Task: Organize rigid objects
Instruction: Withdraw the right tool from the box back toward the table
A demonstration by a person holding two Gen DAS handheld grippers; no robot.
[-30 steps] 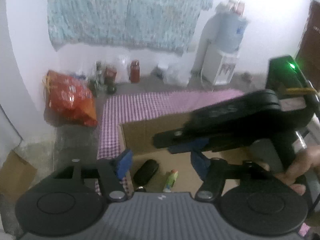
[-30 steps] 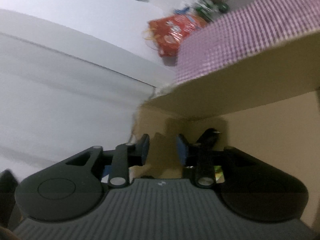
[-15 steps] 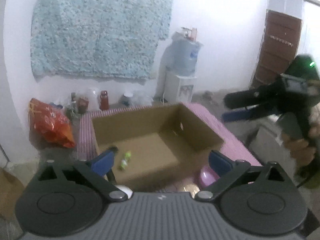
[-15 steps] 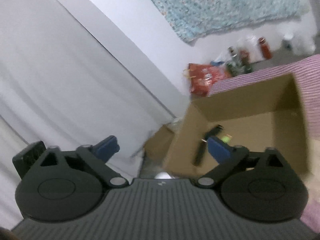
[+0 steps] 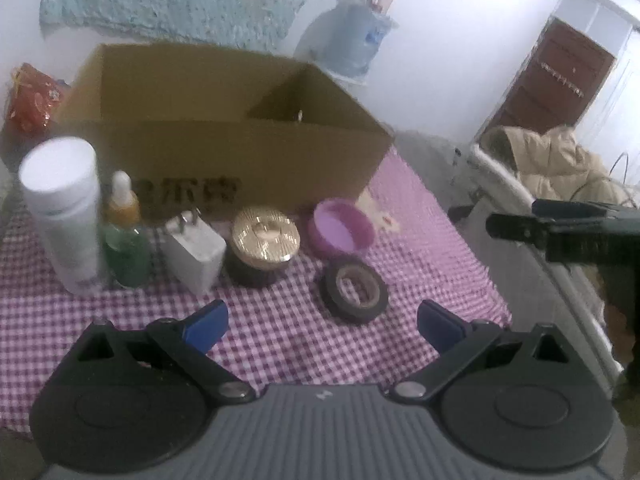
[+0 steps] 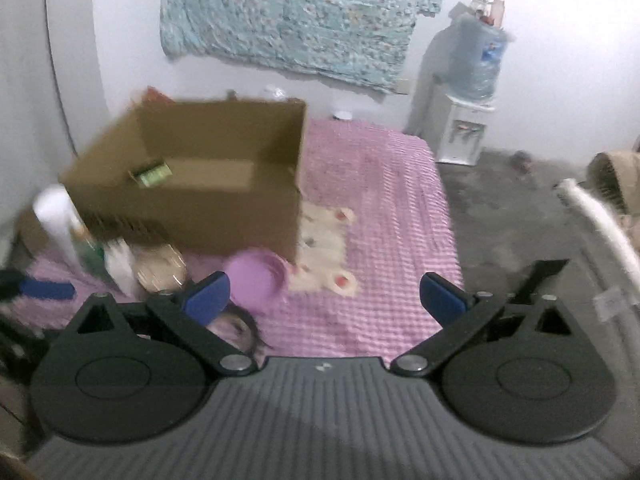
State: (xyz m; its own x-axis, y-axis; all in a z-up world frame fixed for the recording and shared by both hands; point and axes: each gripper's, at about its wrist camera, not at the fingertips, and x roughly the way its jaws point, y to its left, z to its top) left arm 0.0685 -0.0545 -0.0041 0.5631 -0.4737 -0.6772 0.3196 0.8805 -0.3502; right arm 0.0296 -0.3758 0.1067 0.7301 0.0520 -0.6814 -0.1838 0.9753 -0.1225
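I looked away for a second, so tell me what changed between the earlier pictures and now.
Both grippers pulled back out of the cardboard box. The left gripper dropped low and now faces the tape roll, purple bowl and gold-lidded jar lined up on the checkered cloth. The right gripper opened wide, empty. The box and the items in front of it stayed put.

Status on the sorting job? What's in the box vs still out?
Done: one green item lies in the box; little else shows inside. In hand: nothing; left gripper and right gripper are both open and empty. Left: white bottle, dropper bottle, charger, gold-lidded jar, purple bowl and tape roll sit on the checked cloth.
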